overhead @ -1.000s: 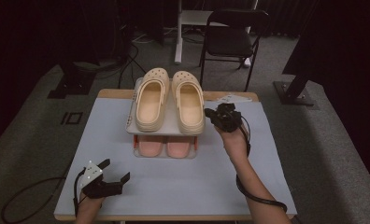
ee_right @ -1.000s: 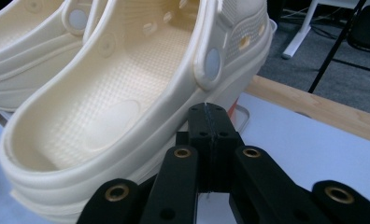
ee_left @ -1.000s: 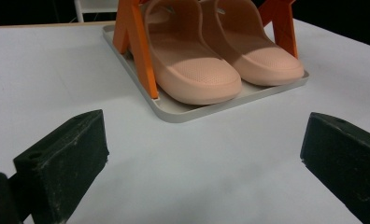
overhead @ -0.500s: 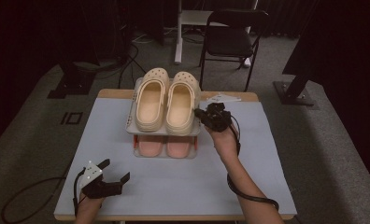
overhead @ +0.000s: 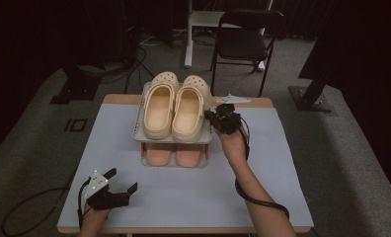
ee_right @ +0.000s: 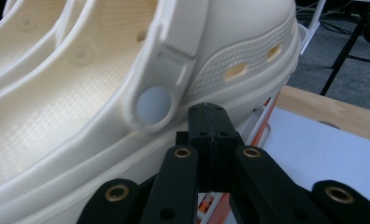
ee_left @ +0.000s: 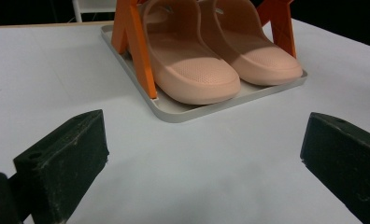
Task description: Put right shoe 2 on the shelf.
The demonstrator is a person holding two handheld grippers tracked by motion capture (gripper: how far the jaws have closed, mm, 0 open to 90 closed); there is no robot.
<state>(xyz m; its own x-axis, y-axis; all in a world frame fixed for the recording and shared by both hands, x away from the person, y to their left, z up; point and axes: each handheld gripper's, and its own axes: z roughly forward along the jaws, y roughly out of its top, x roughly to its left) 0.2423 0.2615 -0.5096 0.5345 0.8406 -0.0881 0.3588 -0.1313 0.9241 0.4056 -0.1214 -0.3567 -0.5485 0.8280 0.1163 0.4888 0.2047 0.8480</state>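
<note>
Two cream clogs (overhead: 176, 109) sit side by side on the top shelf of a small two-level rack (overhead: 149, 137). A pair of pink slippers (overhead: 176, 154) lies on its lower tray. My right gripper (overhead: 212, 116) is shut with nothing in it, its tip against the outer side of the right clog (ee_right: 127, 79), just below the strap's round rivet. My left gripper (overhead: 120, 180) rests open near the table's front left, pointing at the pink slippers (ee_left: 220, 60) and the lower tray (ee_left: 183, 109).
The rack has orange posts (ee_left: 136, 46) and stands on a pale blue table (overhead: 262, 197). Behind the table are a black chair (overhead: 245, 42), a white stand and cables on the grey carpet. A small white piece (overhead: 230, 99) lies at the table's far edge.
My right gripper has slid left toward the rack until it touches the right clog's side, and the clogs have shifted slightly left on the shelf. The left gripper has stayed still.
</note>
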